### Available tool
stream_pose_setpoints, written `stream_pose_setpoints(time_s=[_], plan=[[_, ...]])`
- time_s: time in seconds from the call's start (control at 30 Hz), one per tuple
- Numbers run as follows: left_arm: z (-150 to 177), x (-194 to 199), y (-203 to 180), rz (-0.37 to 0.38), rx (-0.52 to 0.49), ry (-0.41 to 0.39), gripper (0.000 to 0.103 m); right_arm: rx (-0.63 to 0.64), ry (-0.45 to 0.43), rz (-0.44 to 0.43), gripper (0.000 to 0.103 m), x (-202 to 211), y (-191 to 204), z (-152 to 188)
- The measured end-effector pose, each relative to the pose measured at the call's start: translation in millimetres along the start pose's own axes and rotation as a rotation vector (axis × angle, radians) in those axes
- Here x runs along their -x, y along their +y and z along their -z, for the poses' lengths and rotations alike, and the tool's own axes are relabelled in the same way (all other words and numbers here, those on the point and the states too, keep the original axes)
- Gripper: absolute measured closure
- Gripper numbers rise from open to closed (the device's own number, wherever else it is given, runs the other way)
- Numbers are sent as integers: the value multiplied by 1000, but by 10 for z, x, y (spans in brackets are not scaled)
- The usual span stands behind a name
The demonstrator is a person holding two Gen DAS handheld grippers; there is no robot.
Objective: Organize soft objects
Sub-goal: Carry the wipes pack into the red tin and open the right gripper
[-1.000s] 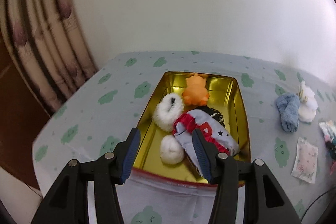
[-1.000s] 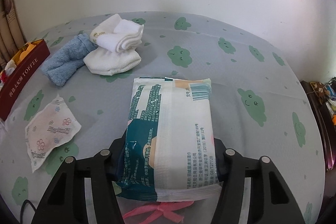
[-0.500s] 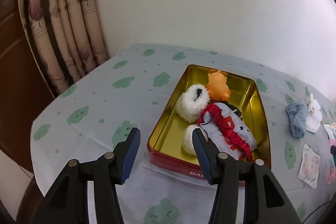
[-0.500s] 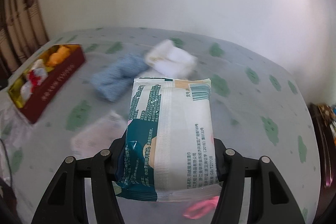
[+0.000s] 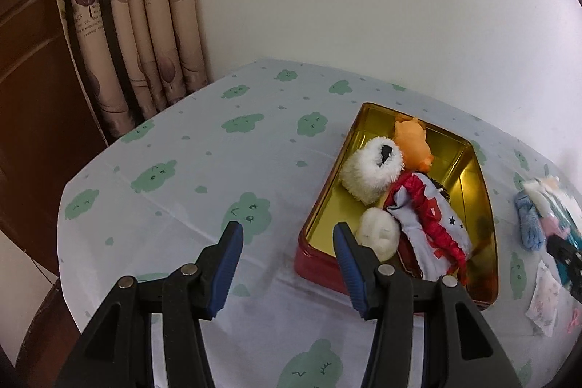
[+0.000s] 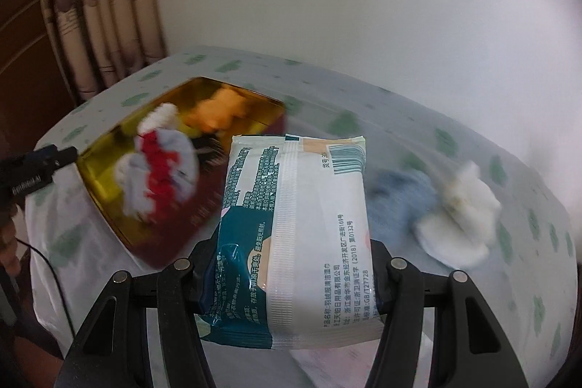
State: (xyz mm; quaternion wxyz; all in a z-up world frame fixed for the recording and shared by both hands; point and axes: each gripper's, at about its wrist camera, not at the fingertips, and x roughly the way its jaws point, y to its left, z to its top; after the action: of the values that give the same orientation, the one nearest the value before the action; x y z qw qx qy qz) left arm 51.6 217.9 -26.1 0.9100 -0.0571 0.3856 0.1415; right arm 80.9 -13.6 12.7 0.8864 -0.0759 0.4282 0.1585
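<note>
A gold-lined red tin [image 5: 473,177] sits on the cloud-print tablecloth and holds an orange plush [image 5: 411,140], a white fluffy slipper [image 5: 367,173], a white ball [image 5: 376,237] and a red-trimmed cloth [image 5: 433,224]. My left gripper [image 5: 287,235] is open and empty, above the cloth at the tin's near left corner. My right gripper [image 6: 291,264] is shut on a white and teal wipes pack [image 6: 294,224], held in the air to the right of the tin [image 6: 109,140]. The right wrist view is blurred.
A blue sock [image 6: 400,195] and white socks [image 6: 462,217] lie right of the tin. A small printed sachet [image 5: 543,300] lies near the table's right side. Curtains [image 5: 145,24] and dark wood stand at the left, past the table edge.
My left gripper has drawn back and to the left, away from the tin. My right gripper has lifted the wipes pack and swung it left towards the tin.
</note>
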Motion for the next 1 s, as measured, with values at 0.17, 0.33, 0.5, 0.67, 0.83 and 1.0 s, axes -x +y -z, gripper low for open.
stream_pose_setpoints(time_s=[0.17,0.33,0.5,0.67,0.83,1.0], plan=[[-5,-39,39,2,12,19,50,43,1,-49,46,-222,359,-263],[7,-98,105,1,45,52,50,80,1,-60,46,-396,594,-456],[9,-97,154,-9,70,52,50,115,8,-52,46,-590,780,-649],[-2,-78,170,-12,76,43,50,122,33,-45,46,-800,851,-764],[-10,-70,195,15,100,48,50,105,68,-48,46,-981,861,-782],[-19,-74,215,12,114,47,50,107,86,-44,45,-1090,889,-781]])
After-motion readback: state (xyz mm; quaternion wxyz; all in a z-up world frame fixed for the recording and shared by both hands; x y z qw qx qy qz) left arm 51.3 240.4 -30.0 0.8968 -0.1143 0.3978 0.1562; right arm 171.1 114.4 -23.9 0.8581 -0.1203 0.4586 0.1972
